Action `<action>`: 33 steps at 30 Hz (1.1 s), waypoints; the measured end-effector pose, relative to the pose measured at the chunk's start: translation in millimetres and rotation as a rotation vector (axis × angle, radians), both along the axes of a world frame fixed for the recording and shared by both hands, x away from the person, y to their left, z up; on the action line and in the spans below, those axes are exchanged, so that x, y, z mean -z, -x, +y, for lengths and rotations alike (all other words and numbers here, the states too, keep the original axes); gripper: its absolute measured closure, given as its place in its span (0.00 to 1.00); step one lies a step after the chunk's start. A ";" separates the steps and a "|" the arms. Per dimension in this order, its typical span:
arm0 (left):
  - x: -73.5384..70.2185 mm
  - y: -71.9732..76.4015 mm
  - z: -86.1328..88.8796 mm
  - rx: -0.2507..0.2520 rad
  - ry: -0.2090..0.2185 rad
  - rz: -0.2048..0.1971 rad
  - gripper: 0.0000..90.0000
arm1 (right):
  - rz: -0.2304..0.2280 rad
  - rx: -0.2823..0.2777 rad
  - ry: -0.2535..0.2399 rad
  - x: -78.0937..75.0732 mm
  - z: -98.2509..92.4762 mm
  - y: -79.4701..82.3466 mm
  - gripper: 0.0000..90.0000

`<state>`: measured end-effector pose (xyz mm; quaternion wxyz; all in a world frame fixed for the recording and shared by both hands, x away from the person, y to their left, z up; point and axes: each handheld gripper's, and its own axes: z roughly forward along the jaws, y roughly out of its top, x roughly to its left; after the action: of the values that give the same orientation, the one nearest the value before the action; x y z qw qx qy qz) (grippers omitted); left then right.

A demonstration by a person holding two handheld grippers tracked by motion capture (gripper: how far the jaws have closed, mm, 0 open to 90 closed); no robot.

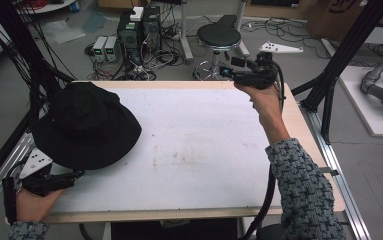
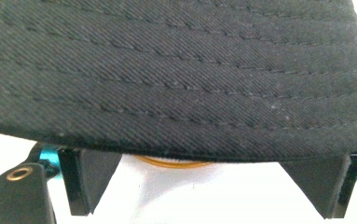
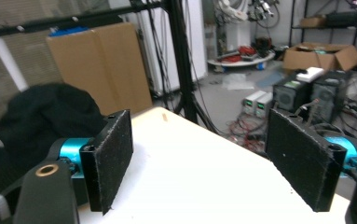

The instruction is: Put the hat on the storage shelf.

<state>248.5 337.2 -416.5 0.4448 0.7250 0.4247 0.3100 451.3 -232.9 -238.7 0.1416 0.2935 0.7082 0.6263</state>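
Black twill is filling my left gripper view, because the hat (image 1: 85, 126) is sitting at the left end of the white bench (image 1: 204, 150) with its brim hanging over my left tongs (image 2: 204, 179), whose jaws are standing spread apart under the brim edge, gripping nothing. Over on the right, I am holding the right tongs (image 1: 231, 71) above the bench's far edge, jaws gaping wide and empty.

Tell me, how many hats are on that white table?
1. A black fabric bucket hat lies at the left side of the white table, just ahead of the left gripper, whose view looks under its brim. Something orange peeks from beneath it.
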 end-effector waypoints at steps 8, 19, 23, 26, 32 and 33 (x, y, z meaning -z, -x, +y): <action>-0.1 -1.7 -1.0 0.003 -0.005 0.000 0.18 | -0.004 0.067 0.005 25.8 -30.8 16.6 0.23; 0.9 -5.3 -3.9 0.007 -0.003 0.006 0.18 | -0.007 0.158 0.038 53.9 -70.5 42.4 0.13; 1.4 -6.4 -4.4 0.007 -0.003 0.007 0.18 | -0.015 0.164 0.022 60.8 -76.4 48.9 0.11; 1.5 -4.9 -3.5 0.004 -0.005 0.004 0.18 | -0.012 0.176 0.030 68.3 -77.0 51.0 0.11; 1.1 -3.5 -1.8 0.000 -0.005 0.002 0.18 | -0.002 0.182 0.022 85.1 -77.6 55.2 0.11; 0.8 -3.3 -1.8 0.000 -0.003 0.000 0.18 | 0.003 0.187 0.019 86.6 -78.0 55.9 0.11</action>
<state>251.8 335.4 -417.3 0.4438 0.7256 0.4242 0.3108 395.5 -310.9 -325.3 0.2012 0.3577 0.6839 0.6032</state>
